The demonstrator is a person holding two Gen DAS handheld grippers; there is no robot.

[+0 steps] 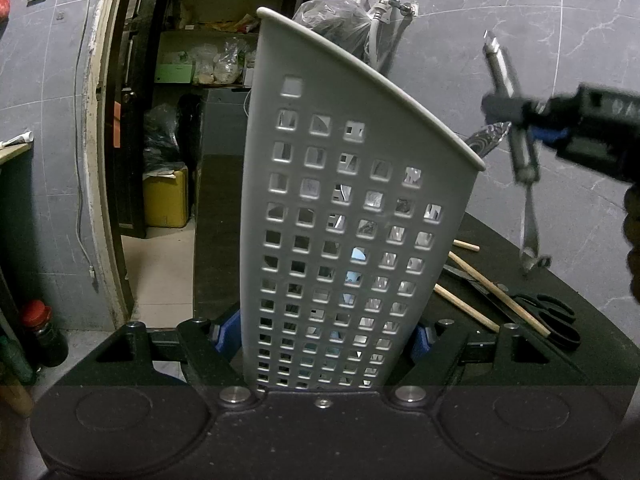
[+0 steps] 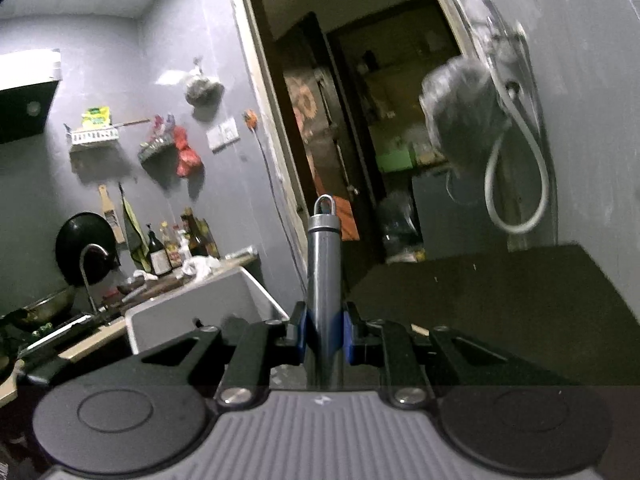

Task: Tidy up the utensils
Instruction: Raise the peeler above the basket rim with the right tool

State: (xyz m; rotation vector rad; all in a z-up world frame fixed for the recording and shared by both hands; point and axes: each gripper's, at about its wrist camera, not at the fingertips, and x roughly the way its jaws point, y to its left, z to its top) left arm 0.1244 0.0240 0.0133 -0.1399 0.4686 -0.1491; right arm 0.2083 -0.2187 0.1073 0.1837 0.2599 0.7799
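A pale grey perforated utensil holder (image 1: pixel 352 208) stands tilted between the blue pads of my left gripper (image 1: pixel 325 336), which is shut on its lower sides. A patterned utensil tip (image 1: pixel 489 139) pokes out over its rim. To the right of the rim, my right gripper (image 1: pixel 520 110) is shut on a steel-handled utensil (image 1: pixel 527 200) that hangs handle up above the dark table. In the right wrist view the same steel handle (image 2: pixel 324 272), with a hanging loop on top, stands upright between the pads of the right gripper (image 2: pixel 325 334).
Wooden chopsticks (image 1: pixel 496 292), black scissors (image 1: pixel 554 320) and a dark blade (image 1: pixel 466 274) lie on the black table (image 1: pixel 580 264) right of the holder. A doorway (image 1: pixel 168 160) opens behind it. A tap with a hose (image 2: pixel 516 184) hangs on the grey wall.
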